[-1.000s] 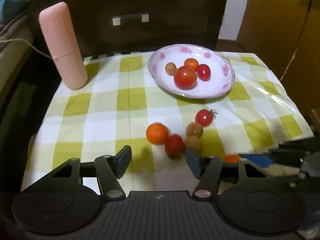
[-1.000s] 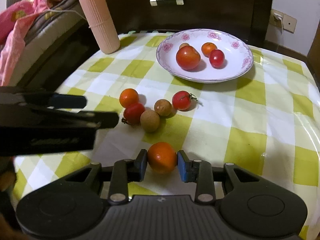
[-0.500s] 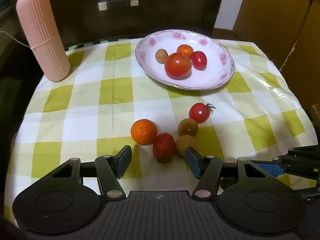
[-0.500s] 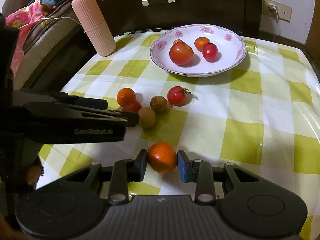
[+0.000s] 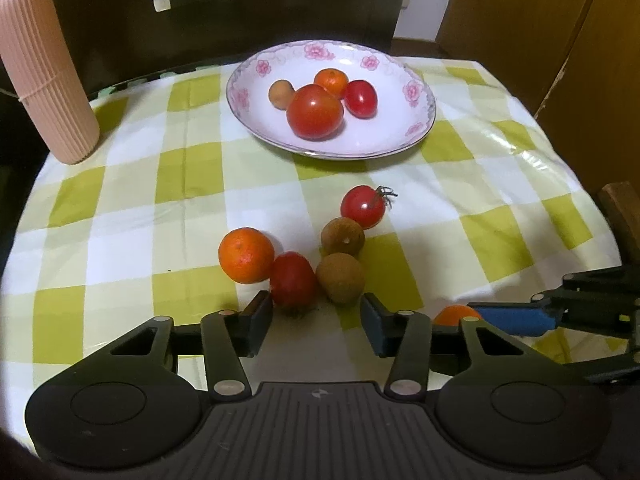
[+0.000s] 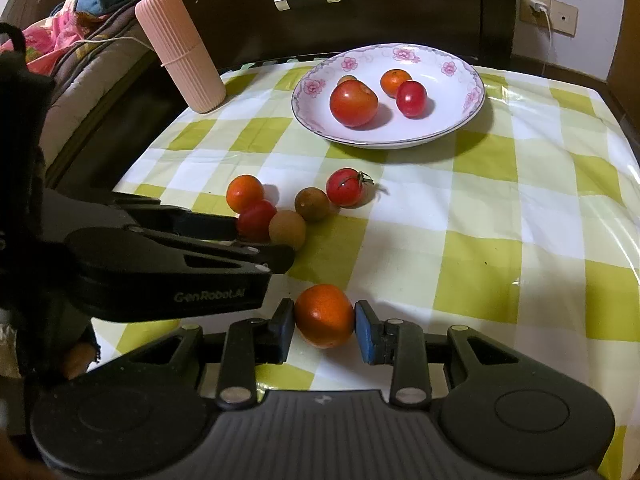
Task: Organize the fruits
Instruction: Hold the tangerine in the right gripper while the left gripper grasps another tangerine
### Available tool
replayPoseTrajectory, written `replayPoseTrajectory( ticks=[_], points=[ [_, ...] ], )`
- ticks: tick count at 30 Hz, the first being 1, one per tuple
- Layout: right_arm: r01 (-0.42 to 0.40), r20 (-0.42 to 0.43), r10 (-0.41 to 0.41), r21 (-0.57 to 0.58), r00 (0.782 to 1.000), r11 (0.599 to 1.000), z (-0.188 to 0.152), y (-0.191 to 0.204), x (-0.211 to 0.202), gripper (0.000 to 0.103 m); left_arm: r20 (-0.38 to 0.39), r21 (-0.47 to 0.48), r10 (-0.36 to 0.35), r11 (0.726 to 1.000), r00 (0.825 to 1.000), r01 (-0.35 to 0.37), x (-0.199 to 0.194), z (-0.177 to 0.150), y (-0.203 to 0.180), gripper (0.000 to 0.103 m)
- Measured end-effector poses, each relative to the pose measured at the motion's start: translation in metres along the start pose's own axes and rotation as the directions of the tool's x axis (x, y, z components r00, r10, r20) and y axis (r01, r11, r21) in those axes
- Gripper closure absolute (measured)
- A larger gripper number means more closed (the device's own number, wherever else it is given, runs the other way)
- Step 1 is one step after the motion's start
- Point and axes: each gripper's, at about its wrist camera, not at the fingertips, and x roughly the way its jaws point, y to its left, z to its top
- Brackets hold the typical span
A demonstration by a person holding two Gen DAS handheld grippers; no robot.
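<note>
Two tongs — right tongs (image 6: 325, 322) clamp tangerine (image 6: 325, 315); left tongs (image 5: 317, 314), closing, straddle red tomato (image 5: 293, 283) — ungripped.

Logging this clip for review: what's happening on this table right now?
A person is sorting fruit into the floral plate. The right gripper is shut on a small orange. The left gripper, its fingers just closing but not yet gripping, straddles a red tomato and a brown fruit on the cloth.

Checked tablecloth (image 5: 192, 168) under plate (image 5: 416, 132), pink cylinder (image 5: 44, 72), loose fruits (image 5: 246, 255).
</note>
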Motion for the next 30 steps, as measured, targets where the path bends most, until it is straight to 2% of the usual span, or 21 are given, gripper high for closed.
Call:
replayPoseTrajectory(
  ticks=[5,10,19,23,30],
  points=[
    [-0.002,-0.011,0.002,0.011,1.000,1.000,-0.001,-0.001,0.001,0.073,-0.002,-0.012,-0.004,1.000,1.000,0.004,0.004,0.003,0.003,0.043],
    [-0.005,0.001,0.005,0.008,1.000,1.000,-0.001,-0.001,-0.001,0.073,-0.015,-0.029,-0.026,0.999,1.000,0.026,0.005,0.004,0.005,0.043],
    [0.015,0.001,-0.015,0.001,1.000,1.000,-0.001,-0.003,-0.001,0.073,0.030,0.025,-0.052,0.998,0.998,0.052,-0.009,0.006,-0.011,0.040],
    [0.010,0.001,-0.010,0.007,1.000,1.000,0.000,-0.004,-0.002,0.073,0.019,-0.013,-0.060,0.998,0.998,0.060,-0.004,0.007,-0.005,0.040],
    [0.005,0.002,-0.005,0.030,1.000,1.000,0.000,-0.009,-0.004,0.073,0.025,-0.111,-0.118,0.986,0.993,0.120,-0.011,0.009,0.013,0.039]
  ],
)
